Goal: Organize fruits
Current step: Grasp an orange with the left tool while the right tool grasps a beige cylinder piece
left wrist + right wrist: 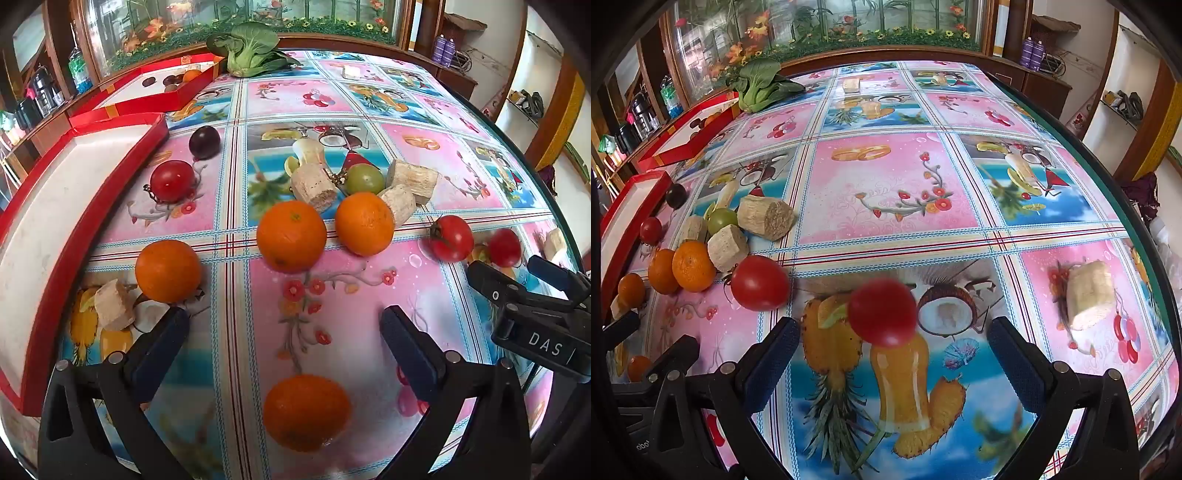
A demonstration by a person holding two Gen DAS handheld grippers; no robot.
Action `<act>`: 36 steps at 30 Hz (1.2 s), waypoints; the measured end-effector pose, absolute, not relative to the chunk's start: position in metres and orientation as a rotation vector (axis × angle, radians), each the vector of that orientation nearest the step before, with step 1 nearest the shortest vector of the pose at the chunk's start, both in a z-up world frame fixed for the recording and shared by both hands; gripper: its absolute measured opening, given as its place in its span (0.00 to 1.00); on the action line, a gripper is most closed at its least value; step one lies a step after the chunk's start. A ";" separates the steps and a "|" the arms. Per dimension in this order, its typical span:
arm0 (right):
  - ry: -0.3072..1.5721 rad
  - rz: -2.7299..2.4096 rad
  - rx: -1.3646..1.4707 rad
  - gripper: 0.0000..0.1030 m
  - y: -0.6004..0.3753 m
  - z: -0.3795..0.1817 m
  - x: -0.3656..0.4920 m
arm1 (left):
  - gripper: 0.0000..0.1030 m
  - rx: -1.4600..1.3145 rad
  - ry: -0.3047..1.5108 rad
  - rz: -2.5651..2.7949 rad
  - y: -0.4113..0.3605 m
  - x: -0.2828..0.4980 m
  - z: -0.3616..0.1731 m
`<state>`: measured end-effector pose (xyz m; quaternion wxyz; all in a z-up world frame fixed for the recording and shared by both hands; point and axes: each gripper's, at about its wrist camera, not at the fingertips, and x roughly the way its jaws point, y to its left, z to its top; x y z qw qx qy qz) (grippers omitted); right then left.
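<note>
While both claws are hanging wide open and empty, the left gripper (284, 332) is hovering over an orange (306, 411) and the right gripper (892, 345) over a tomato (882, 312); closing at six o'clock seems next.

**A bright room around a patterned table**

The table (894, 177), under a glossy cloth of pink and blue squares, is the landmark. Behind its far edge stands a wood-framed glass cabinet (240, 18) lined with artificial flowers. To the table's right are white walls (1108, 92), a low wooden sideboard (1045, 88) bearing two purple bottles (1033, 51), and wall shelves (1123, 107). Daylight glints off the cloth.
</note>
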<state>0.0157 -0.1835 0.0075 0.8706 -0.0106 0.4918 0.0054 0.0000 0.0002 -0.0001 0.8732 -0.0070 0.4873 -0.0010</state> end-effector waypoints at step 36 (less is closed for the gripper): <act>0.957 0.073 0.116 0.97 -0.196 0.078 -0.045 | 1.00 -0.061 1.079 -0.086 0.045 -0.009 0.064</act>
